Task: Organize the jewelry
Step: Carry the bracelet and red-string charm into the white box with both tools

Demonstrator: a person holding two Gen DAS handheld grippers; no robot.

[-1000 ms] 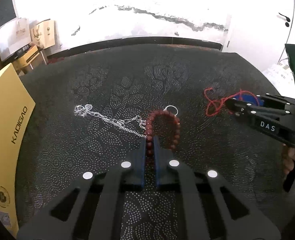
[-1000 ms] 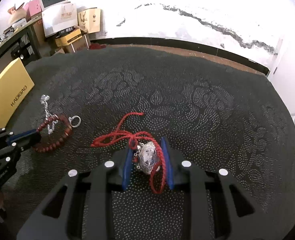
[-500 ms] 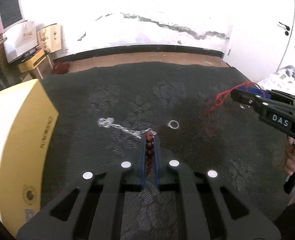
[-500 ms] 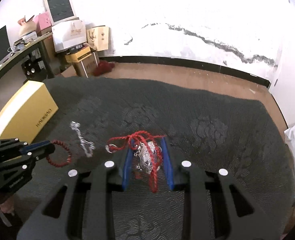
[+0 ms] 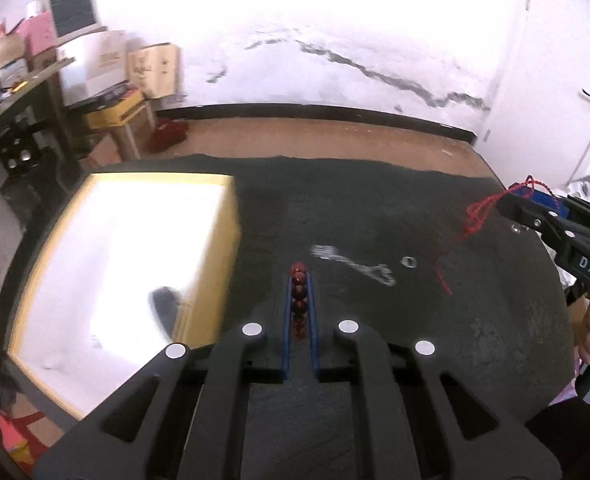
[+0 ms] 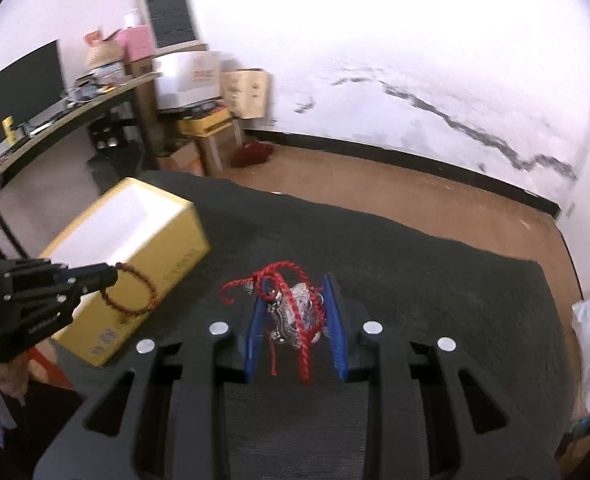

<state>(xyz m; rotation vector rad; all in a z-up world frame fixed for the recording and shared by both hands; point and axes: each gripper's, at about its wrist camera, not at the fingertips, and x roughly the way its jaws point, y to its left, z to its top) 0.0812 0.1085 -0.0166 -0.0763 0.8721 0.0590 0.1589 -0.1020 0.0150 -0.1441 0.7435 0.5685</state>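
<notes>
So both pieces just came up off the dark patterned cloth [image 5: 435,360] — left gripper [image 5: 299,280] clamped on the reddish-brown bead bracelet [image 6: 133,292], right gripper [image 6: 295,312] pinching the silver red-corded pendant [image 6: 295,312] (silver chain [image 5: 355,266] remains mid-cloth) — yellow box [image 6: 135,248] at the left edge probably next.

Overexposed wall [image 5: 335,20], glare on box top [image 5: 135,260], motion blur, fisheye-curved edges

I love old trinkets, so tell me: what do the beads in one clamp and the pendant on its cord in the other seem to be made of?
Bead bracelet: round, dark reddish-brown, slightly glossy beads; probably polished wood, possibly stone or resin.
Pendant: bright silvery, embossed, with a hint of blue; looks like metal.
Cord: red twisted thread or fibre, matte.
</notes>
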